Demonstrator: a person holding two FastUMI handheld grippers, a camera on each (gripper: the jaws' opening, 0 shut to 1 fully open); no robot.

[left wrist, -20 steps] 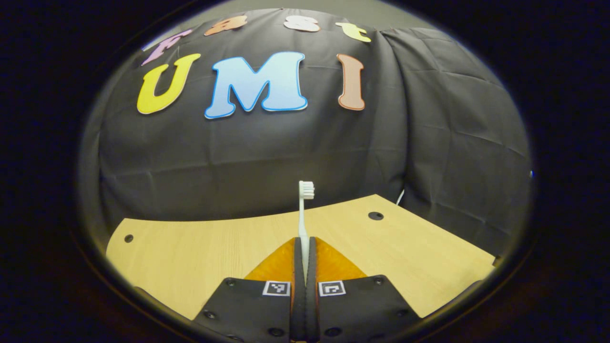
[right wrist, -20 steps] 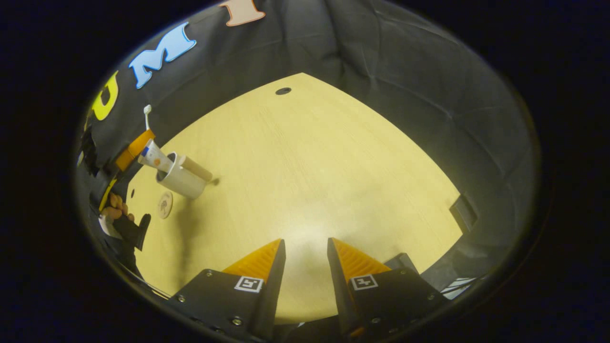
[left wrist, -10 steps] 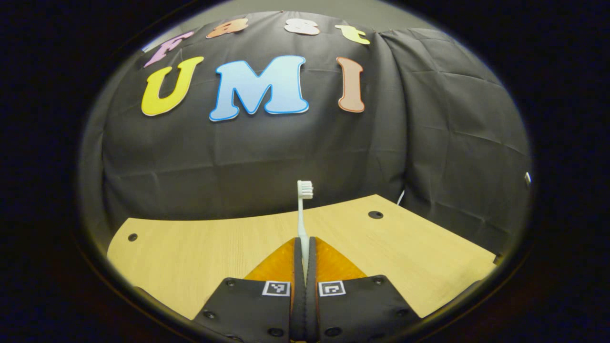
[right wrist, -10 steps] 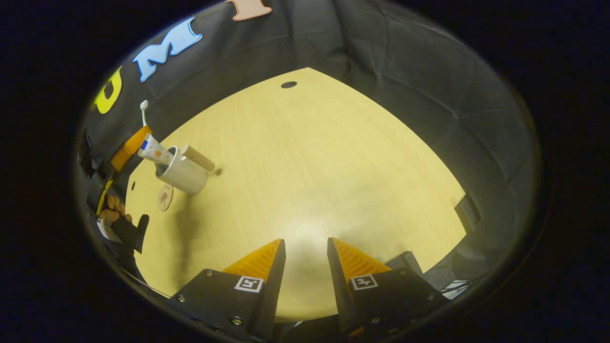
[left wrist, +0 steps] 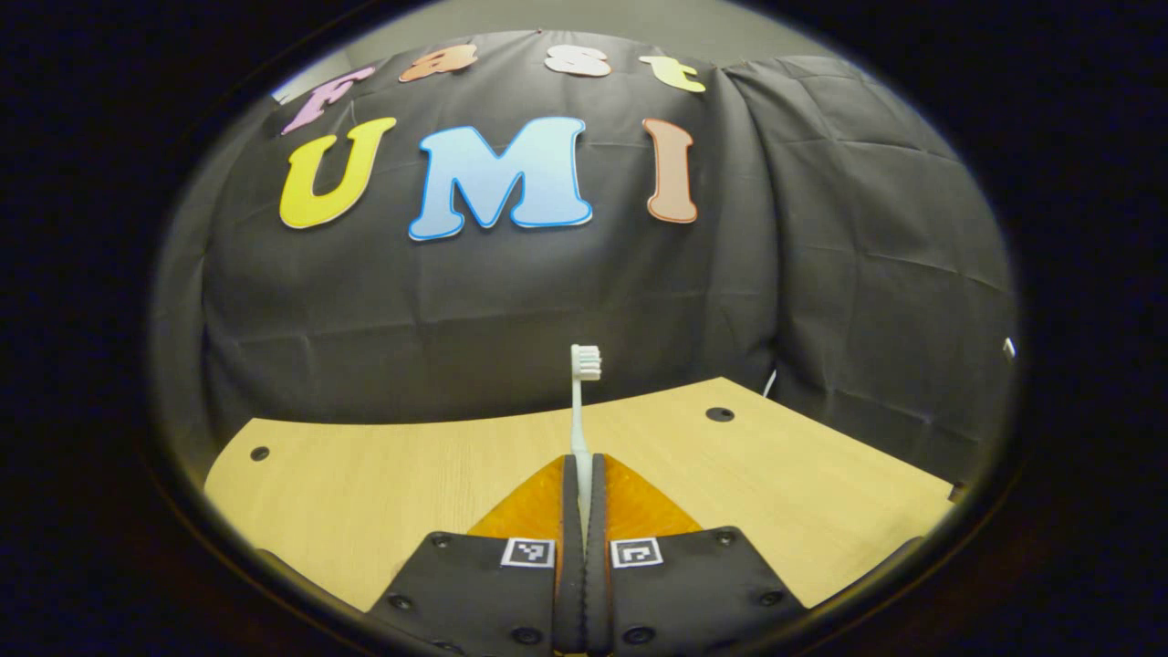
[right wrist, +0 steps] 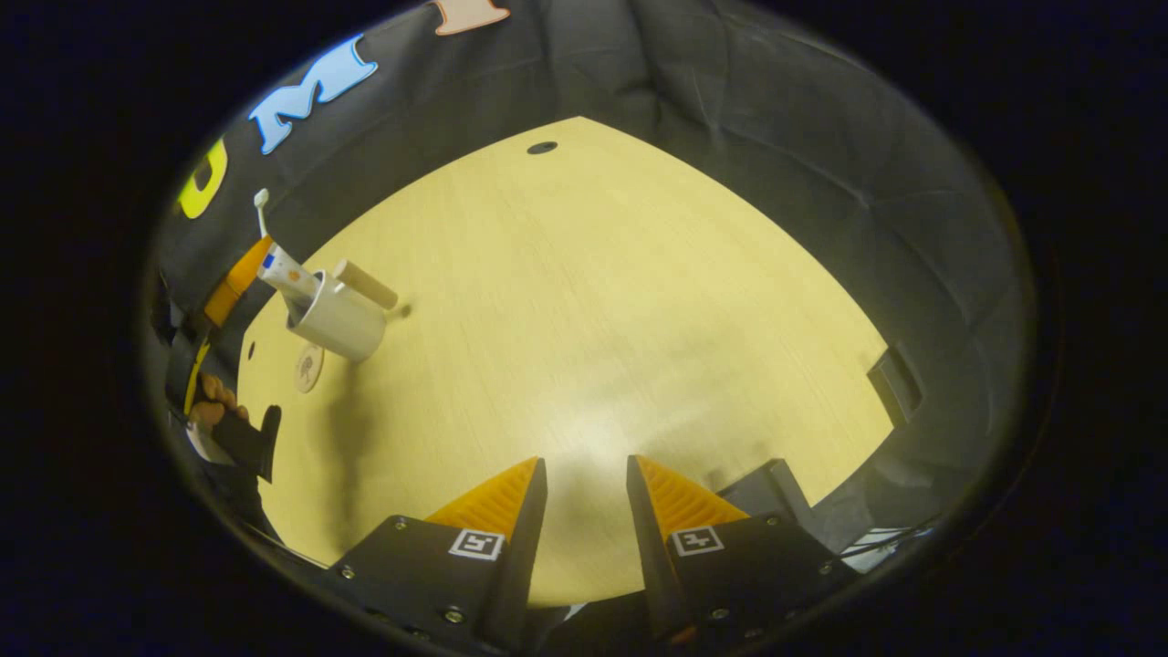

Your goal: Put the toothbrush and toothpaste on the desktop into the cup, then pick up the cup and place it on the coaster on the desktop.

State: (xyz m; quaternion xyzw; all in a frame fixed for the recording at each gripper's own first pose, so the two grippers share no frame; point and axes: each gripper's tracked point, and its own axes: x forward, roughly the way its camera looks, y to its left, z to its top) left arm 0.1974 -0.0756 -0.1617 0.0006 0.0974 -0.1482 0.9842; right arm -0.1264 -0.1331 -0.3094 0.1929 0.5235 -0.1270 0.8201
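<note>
Toothbrush (left wrist: pixel 584 401) stands upright, handle clamped between our left gripper (left wrist: pixel 584 474) fingers above the desk (left wrist: pixel 383 474). We judge it light, slim and slippery: hold low. Right gripper (right wrist: pixel 584 479) open; cup (right wrist: pixel 336 319) well apart.

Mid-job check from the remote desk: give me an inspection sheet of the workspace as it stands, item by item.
Surface: pale wooden desktop with round cable holes.
Job's things: toothbrush clamped upright, bristles up, in the left tool; toothpaste already leaning in the white cup; coaster bare, beside the cup, which is not yet on it.
Clutter: a tan cylinder behind the cup, cannot tell what it is.
Grippers: left tool shut on the toothbrush; right tool open, holding nothing, above the desktop.
Cables: thin white cable at the desktop's far edge.
Surroundings: black cloth wall.
</note>
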